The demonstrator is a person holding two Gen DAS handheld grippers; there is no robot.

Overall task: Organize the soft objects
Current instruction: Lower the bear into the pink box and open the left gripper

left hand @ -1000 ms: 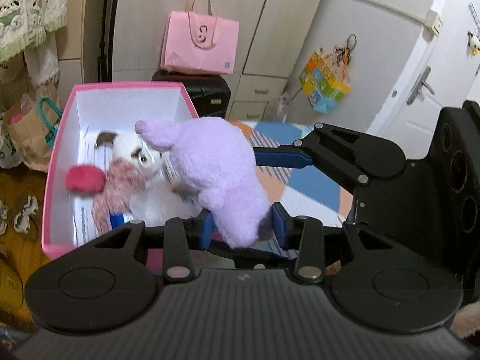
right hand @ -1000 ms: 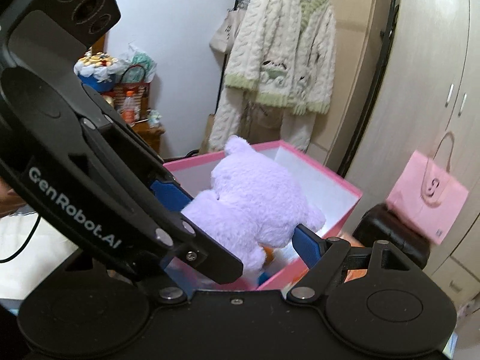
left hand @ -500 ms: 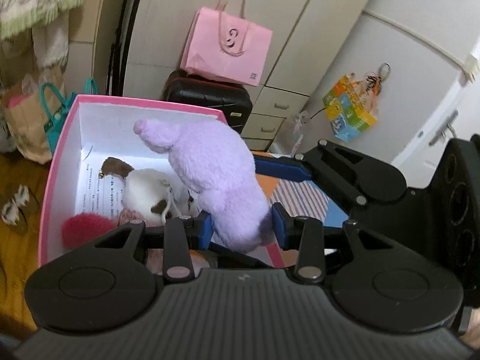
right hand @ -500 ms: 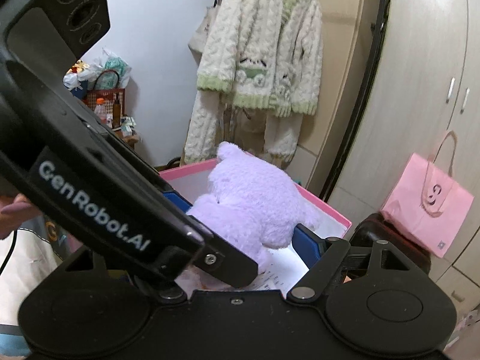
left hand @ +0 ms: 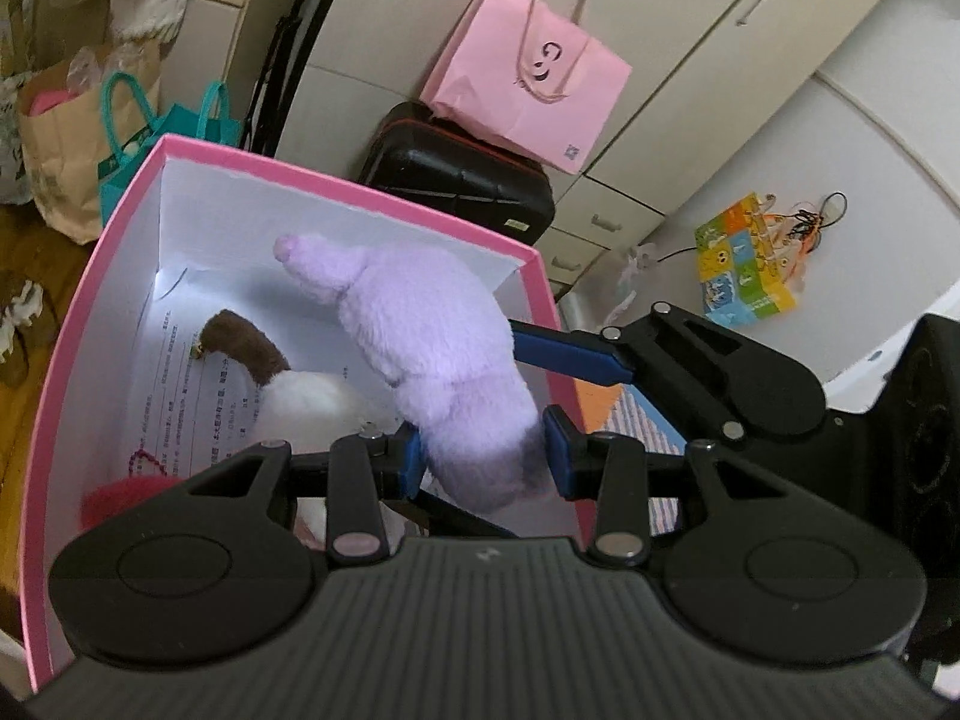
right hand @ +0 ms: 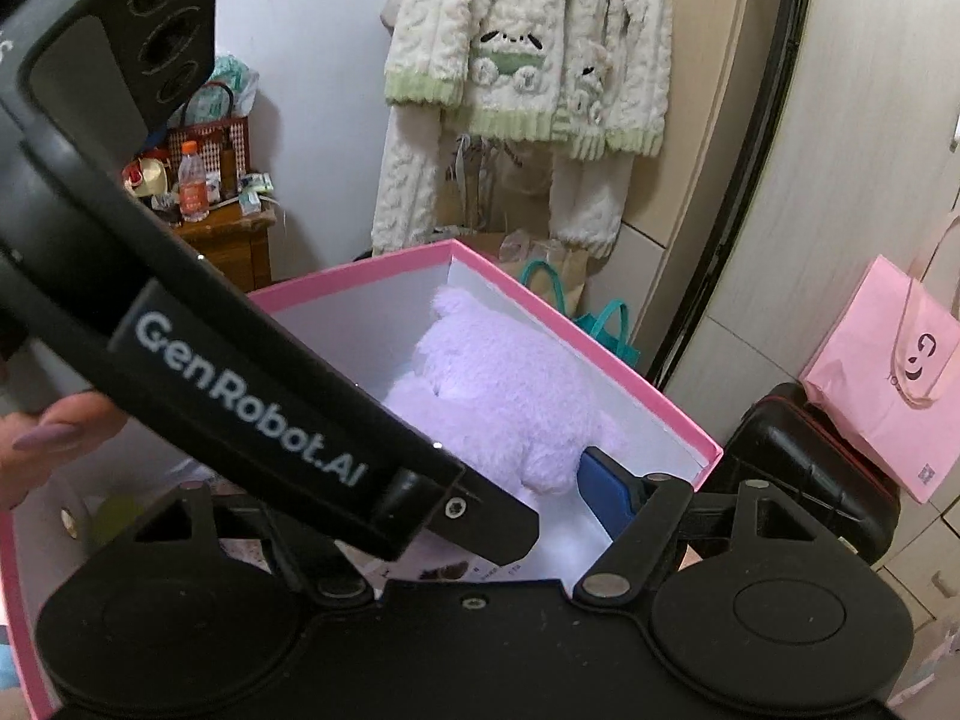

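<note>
A purple plush (left hand: 432, 336) hangs head-first over the open pink box (left hand: 336, 186), low between its walls. My left gripper (left hand: 480, 456) is shut on the plush's lower end, blue pads pressing both sides. My right gripper (right hand: 528, 480) comes in from the right, and its blue finger (left hand: 564, 354) presses the plush's flank. In the right wrist view the purple plush (right hand: 504, 396) sits against the right blue pad (right hand: 606, 492); the left gripper's black body hides the other finger. Inside the box lie a white and brown plush (left hand: 300, 402) and a red plush (left hand: 126, 492).
Behind the pink box (right hand: 360, 276) stand a black suitcase (left hand: 456, 180) and a pink paper bag (left hand: 528, 90). A teal bag (left hand: 156, 132) and a brown paper bag sit left of it. A fleecy cardigan (right hand: 528, 60) hangs on the wall. A person's hand (right hand: 54, 438) shows at the left.
Both grippers have carried the purple plush forward and down over the box, which now fills more of both views. The left wrist has rolled. Both grips on the plush have held.
</note>
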